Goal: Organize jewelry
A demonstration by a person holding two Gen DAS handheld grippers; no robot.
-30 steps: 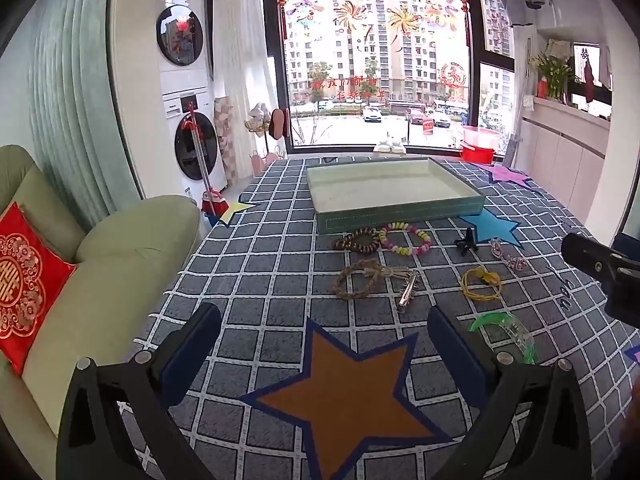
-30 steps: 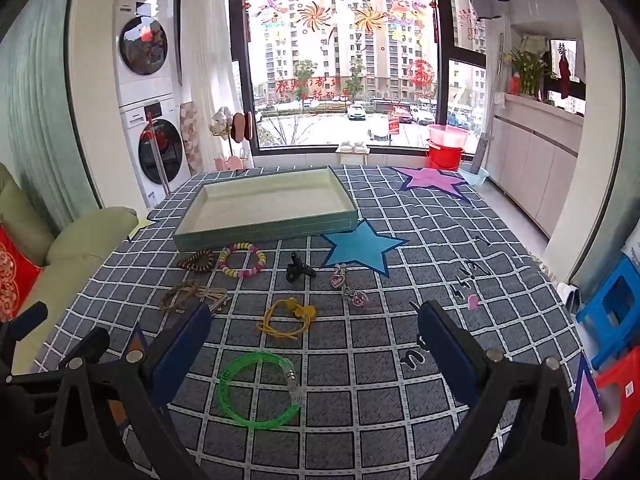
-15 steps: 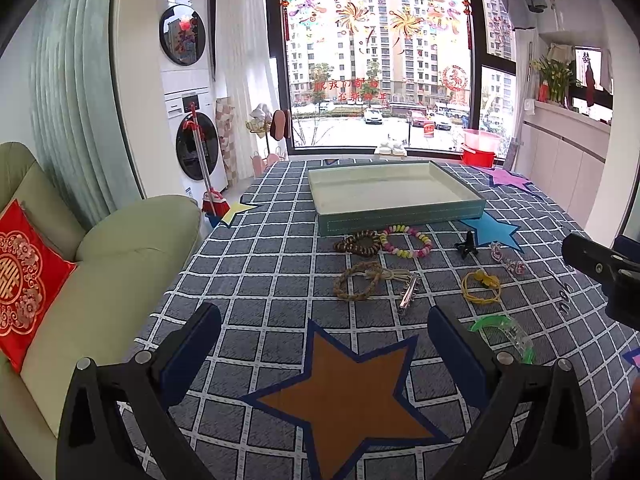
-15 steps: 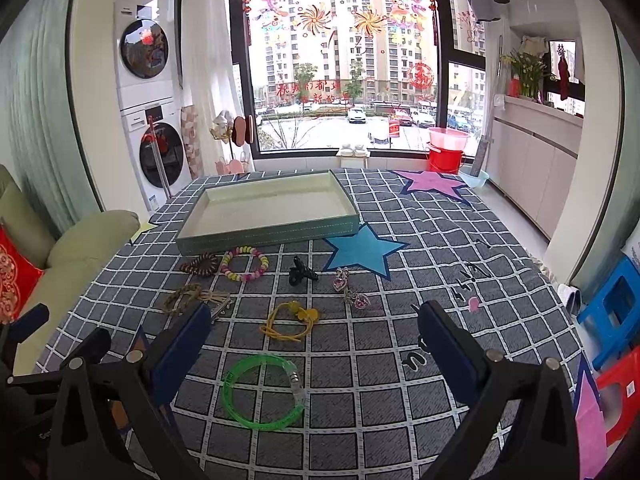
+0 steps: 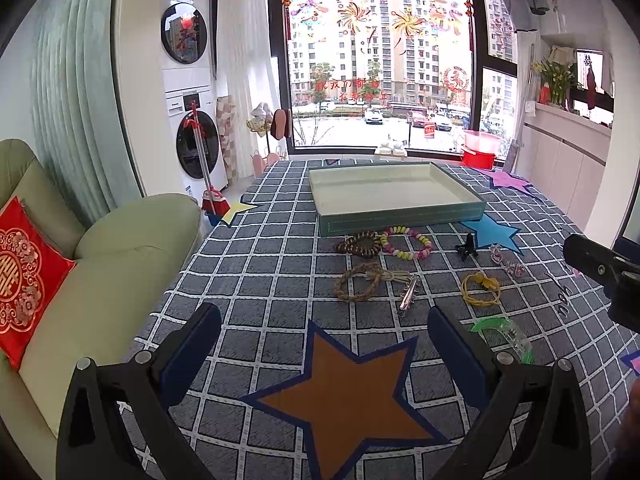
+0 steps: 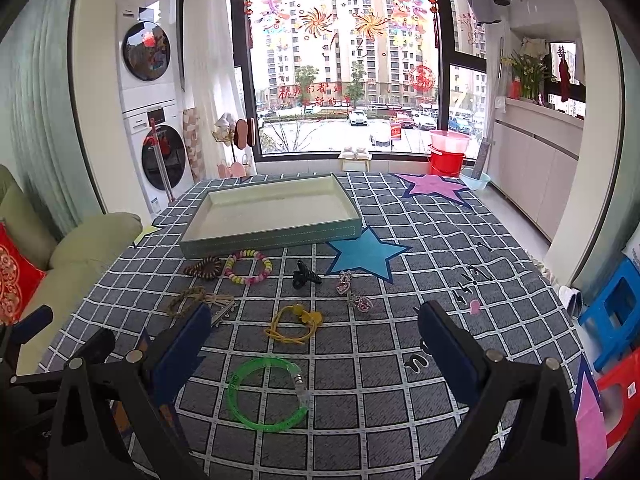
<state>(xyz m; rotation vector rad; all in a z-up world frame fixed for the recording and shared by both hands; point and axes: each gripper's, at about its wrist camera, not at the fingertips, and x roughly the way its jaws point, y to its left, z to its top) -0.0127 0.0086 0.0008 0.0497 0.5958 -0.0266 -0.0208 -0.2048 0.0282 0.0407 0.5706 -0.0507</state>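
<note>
Both the left hand-held gripper (image 5: 324,332) and the right hand-held gripper (image 6: 314,326) gape wide, holding nothing. A translucent green plastic bangle (image 6: 266,394) lies flat on the grid-patterned worktop (image 6: 400,380).

On the surface (image 6: 400,392) the tray (image 6: 272,236) sits at twelve o'clock. Just before it lie two bead bracelets (image 6: 248,267) side by side, a clip (image 6: 305,276) at their three o'clock, a cord loop (image 6: 294,324) nearer, and a ring bangle (image 6: 266,394) nearest at six.
</note>
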